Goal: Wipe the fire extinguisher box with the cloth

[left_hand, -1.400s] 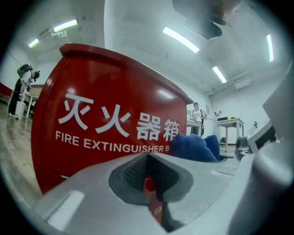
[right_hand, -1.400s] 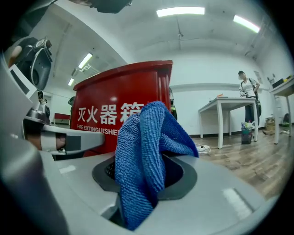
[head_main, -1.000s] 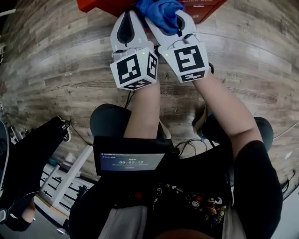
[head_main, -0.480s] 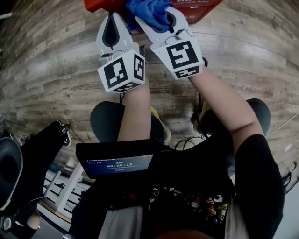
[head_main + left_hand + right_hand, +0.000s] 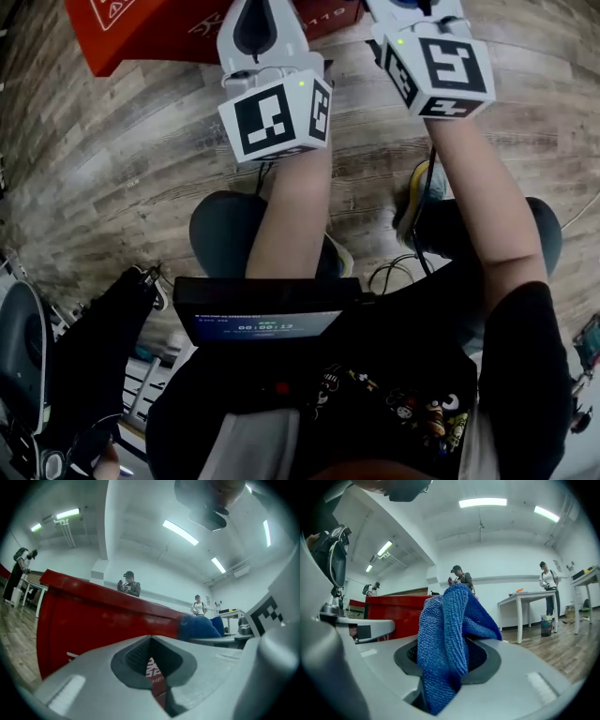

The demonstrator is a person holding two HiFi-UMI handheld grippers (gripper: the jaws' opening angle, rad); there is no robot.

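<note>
While the red fire extinguisher box sits on the wood floor at the top left of the head view, the blue cloth is held bunched in the right hand-held gripper; its jaws are closed tight on a fold, and the loose end stands up past the tips. The left hand-held gripper is seen with its jaws brought together on nothing; the box's white print shows through the small window between the pads; the gripper is carried just in front of the red side, apart from it as far as can be told.

From the left gripper view the cloth is seen level with the right end of the box's upper edge; whether it touches the red surface cannot be told from any view; in the right gripper view the box is set to the left of the cloth and behind it.

The pick-up of the cloth is judged done; the wiping itself is judged barely under way or about to start, since no view shows the cloth pressed flat on the box; wiped and unwiped areas cannot be told apart on the red paint; the top edge, the printed face and the sides are all taken as left to be covered.
</note>
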